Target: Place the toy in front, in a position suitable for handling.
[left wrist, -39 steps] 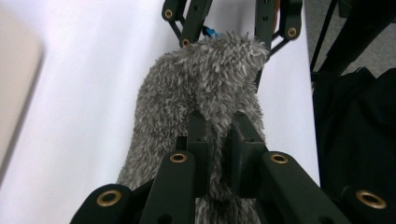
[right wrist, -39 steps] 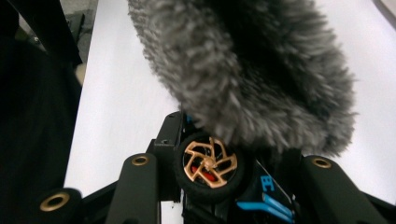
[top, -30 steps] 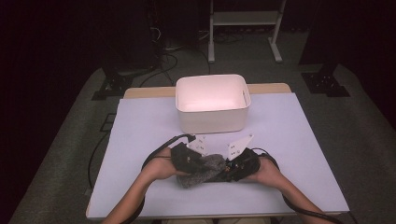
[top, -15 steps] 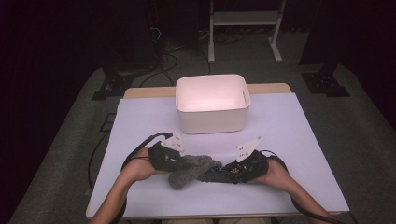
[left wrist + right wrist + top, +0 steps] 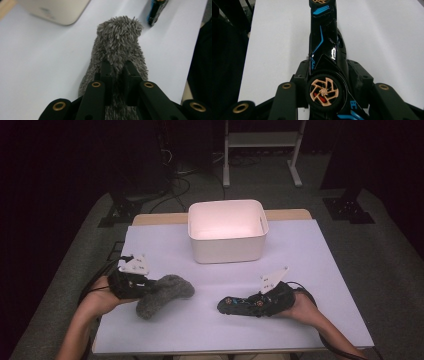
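At the lower left of the high view, the left claw point(image 5: 145, 287) pinches a grey fuzzy sock point(image 5: 165, 294), lying diagonally. Lower right, the right claw point(image 5: 250, 304) clamps a black toy car point(image 5: 240, 305), nose pointing left along the bench point(image 5: 300, 255).

Shaggy grey cloth point(image 5: 117, 45), long matt pile, rough and fuzzy, pinched between the fingers point(image 5: 106, 72) of the left gripper point(image 5: 117, 70). Matt black plastic on those fingers, with small brass-coloured metal rings set into the arms behind them. Glossy black plastic on the toy car point(image 5: 325, 47) clamped between the fingers point(image 5: 359, 75) of the right gripper point(image 5: 327, 75), smooth enough to show glints, with painted blue lines; copper-coloured spoked wheel with a dull black rubbery tyre just between the fingers. Smooth, matt, pale lilac sheet on the table point(image 5: 310, 265) beneath both. Smooth white plastic bin point(image 5: 227, 232), faintly satin, well beyond the fingertips.
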